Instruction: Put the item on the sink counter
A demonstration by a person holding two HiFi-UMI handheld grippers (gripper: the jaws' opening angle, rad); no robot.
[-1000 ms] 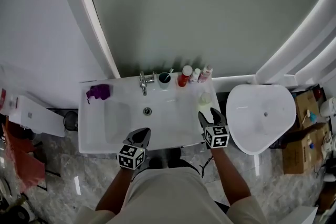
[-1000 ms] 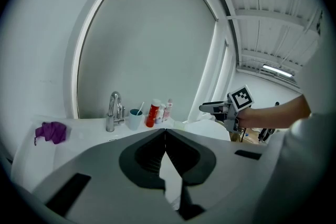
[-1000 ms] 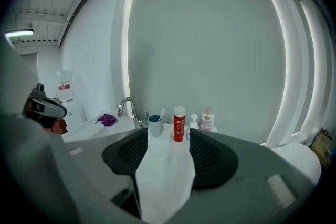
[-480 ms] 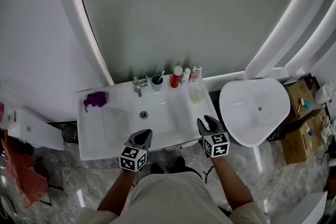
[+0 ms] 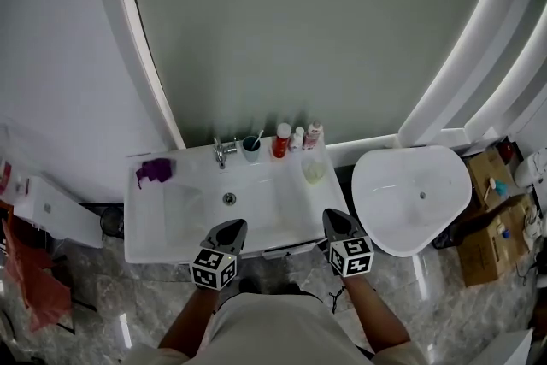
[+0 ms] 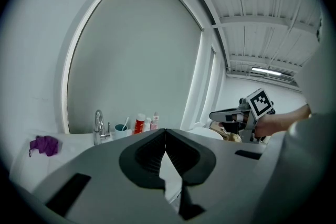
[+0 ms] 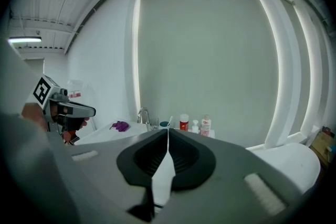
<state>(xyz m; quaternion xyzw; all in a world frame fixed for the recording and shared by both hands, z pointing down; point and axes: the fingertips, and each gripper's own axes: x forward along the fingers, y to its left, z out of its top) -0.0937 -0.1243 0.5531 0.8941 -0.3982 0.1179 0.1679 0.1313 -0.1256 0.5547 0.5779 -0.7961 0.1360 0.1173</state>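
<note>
One white tabletop [image 5: 145,218] with a sunken sink and a small round drain [image 5: 229,198] carries everything. At its far left corner lies a crumpled purple cloth [image 5: 155,171], soft and bunched. Next along the back edge stands a shiny metal tap [image 5: 220,151]. Below it, at the near edge, the left tongs [image 5: 231,226] hang in the air with their dark ribbed pads pressed together and nothing between them.

Just right of the tap is a teal cup [image 5: 250,149] holding a white toothbrush that leans out over its rim. Then comes a row of three upright bottles close together:
- a red bottle [image 5: 280,141] with a white cap
- a small white bottle [image 5: 297,138]
- a pink-and-white bottle [image 5: 313,135]

What is inside them cannot be told.

The item [image 5: 314,169], a pale, see-through yellowish container, sits on the right end of the tabletop, in front of the bottles and apart from both tongs; any contents cannot be made out.

The right tongs [image 5: 336,220] hover at the near right corner, shut tight and empty. Further right is a rounded, smooth white fixture [image 5: 410,197], and beyond it brown cardboard boxes [image 5: 479,252] stand on the glossy grey marbled floor [image 5: 128,303].
</note>
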